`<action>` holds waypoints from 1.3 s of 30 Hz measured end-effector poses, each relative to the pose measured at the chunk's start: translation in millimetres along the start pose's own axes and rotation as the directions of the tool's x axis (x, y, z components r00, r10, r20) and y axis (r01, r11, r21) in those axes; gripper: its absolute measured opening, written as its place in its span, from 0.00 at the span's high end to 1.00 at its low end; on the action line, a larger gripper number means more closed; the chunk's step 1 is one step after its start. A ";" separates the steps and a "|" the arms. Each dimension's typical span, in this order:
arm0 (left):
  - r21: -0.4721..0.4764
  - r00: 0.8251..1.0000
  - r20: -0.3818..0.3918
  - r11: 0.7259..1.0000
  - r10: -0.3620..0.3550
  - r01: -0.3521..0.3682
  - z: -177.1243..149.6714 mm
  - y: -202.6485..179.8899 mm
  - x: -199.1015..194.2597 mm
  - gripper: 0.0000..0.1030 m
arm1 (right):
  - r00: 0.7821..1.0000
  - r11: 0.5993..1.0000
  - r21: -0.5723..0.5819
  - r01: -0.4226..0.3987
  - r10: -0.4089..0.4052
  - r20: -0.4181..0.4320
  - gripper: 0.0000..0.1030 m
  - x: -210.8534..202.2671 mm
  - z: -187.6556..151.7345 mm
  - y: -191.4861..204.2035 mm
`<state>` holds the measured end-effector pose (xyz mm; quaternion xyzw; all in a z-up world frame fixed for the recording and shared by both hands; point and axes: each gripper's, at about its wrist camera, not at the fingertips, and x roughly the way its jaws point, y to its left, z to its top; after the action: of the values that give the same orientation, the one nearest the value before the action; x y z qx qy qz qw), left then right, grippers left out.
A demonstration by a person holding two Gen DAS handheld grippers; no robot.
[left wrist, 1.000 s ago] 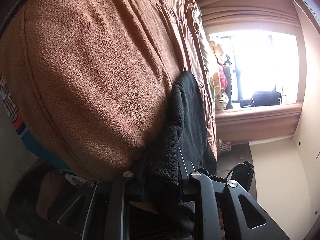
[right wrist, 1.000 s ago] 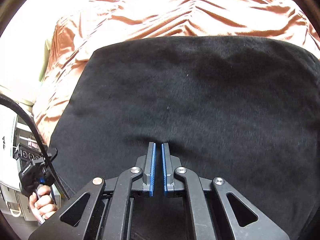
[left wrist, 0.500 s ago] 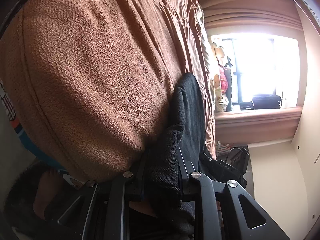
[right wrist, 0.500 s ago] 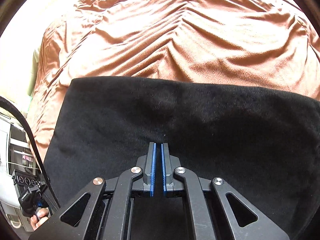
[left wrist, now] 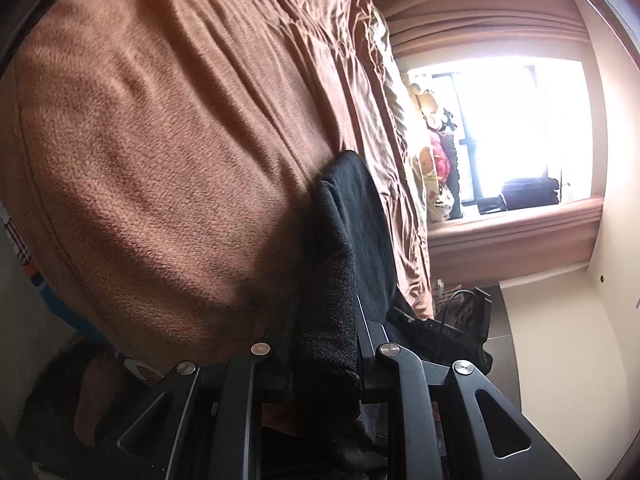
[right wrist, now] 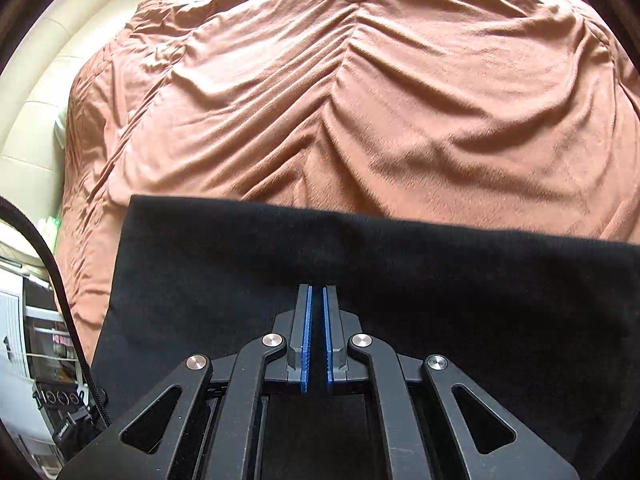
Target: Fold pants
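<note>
Pants (right wrist: pixel 360 280), black and already doubled over, are lying across the near part of the bed, on the brown blanket (right wrist: pixel 360 100). In my right wrist view their far folded edge is now sitting much lower than a second ago: back then the black cloth was filling most of the picture, and now the wrinkled blanket is taking up the whole upper half, from 9 o'clock round to 3 o'clock. My right claw (right wrist: pixel 317 294) is hovering over the dark cloth with its blue pads (right wrist: pixel 306 336) drawn together to a thin slit, and I am seeing nothing pinched between them. That closed stance is looking the same as a second ago.

My left claw (left wrist: pixel 326 320) is gripping a thick bunched fold of the pants (left wrist: pixel 332 280), which is standing up between its fingers and running toward 12 o'clock, its edge lying against the blanket (left wrist: pixel 160 140). Compared with a second ago, I am seeing more of the blanket's top surface in this view. The bright window (left wrist: pixel 520 132) is sitting at 2 o'clock, much as before. At 4 o'clock, dark gear by the bed's edge is showing differently than before, though I cannot tell what it is.
</note>
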<state>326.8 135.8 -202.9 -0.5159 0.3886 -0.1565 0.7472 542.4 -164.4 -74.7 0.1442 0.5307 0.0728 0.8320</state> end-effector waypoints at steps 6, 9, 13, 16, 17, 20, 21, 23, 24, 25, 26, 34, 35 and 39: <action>0.094 0.999 -0.003 0.995 -0.043 0.043 4.0 -43.0 -2.0 0.79 | 0.999 0.999 -0.018 -0.046 0.045 -0.029 0.99 -8.2 -36.3 1.6; 0.141 0.998 -0.012 0.988 -0.063 0.064 5.7 -64.4 -1.0 0.79 | 0.993 0.994 0.007 -0.108 0.108 -0.047 0.99 -14.9 -54.0 -3.9; 0.199 0.996 -0.027 0.976 -0.087 0.091 4.9 -93.6 2.1 0.79 | 0.983 0.985 0.034 -0.171 0.173 -0.063 0.99 -17.8 -77.5 -11.1; 0.247 0.994 -0.041 0.963 -0.099 0.107 -0.2 -117.6 6.0 0.79 | 0.971 0.973 0.064 -0.223 0.228 -0.070 0.99 -20.8 -88.9 -18.3; 0.260 0.993 -0.047 0.959 -0.104 0.112 -1.1 -124.5 6.6 0.79 | 0.967 0.968 0.073 -0.240 0.245 -0.071 0.99 -21.5 -92.7 -20.3; 0.288 0.990 -0.072 0.948 -0.119 0.135 -8.4 -145.2 11.8 0.79 | 0.957 0.958 0.086 -0.273 0.280 -0.074 0.99 -23.6 -103.5 -26.9; 0.304 0.990 -0.077 0.943 -0.119 0.137 -11.8 -152.1 14.2 0.79 | 0.956 0.956 0.091 -0.279 0.286 -0.072 0.99 -23.9 -106.4 -29.7; 0.331 0.989 -0.088 0.933 -0.119 0.142 -17.2 -165.8 20.0 0.79 | 0.950 0.950 0.099 -0.298 0.305 -0.072 0.99 -25.1 -113.0 -34.5; 0.338 0.988 -0.096 0.929 -0.123 0.149 -19.5 -171.9 22.7 0.79 | 0.945 0.945 0.104 -0.311 0.319 -0.071 0.99 -26.7 -115.9 -37.0; 0.345 0.986 -0.104 0.925 -0.127 0.156 -21.9 -177.7 25.4 0.79 | 0.942 0.941 0.108 -0.321 0.329 -0.069 0.99 -27.9 -117.2 -38.9; 0.354 0.986 -0.108 0.921 -0.130 0.160 -23.9 -183.8 27.7 0.79 | 0.941 0.940 0.106 -0.324 0.332 -0.062 0.99 -30.7 -118.4 -41.2; 0.430 0.978 -0.164 0.884 -0.126 0.186 -46.5 -226.7 47.2 0.79 | 0.919 0.914 0.110 -0.391 0.383 0.090 0.95 -83.5 -121.7 -86.1; 0.438 0.977 -0.173 0.879 -0.126 0.191 -50.0 -230.9 50.2 0.79 | 0.921 0.917 0.108 -0.383 0.371 0.118 0.95 -93.5 -121.3 -94.5; 0.461 0.969 -0.213 0.862 -0.121 0.209 -69.5 -247.5 64.1 0.79 | 0.910 0.914 0.118 -0.388 0.359 0.209 0.93 -126.9 -124.3 -127.6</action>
<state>358.1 -53.6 -20.3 -0.3299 0.3565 -0.3569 0.7979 371.9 -300.0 -54.9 0.3145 0.4186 0.1754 0.8337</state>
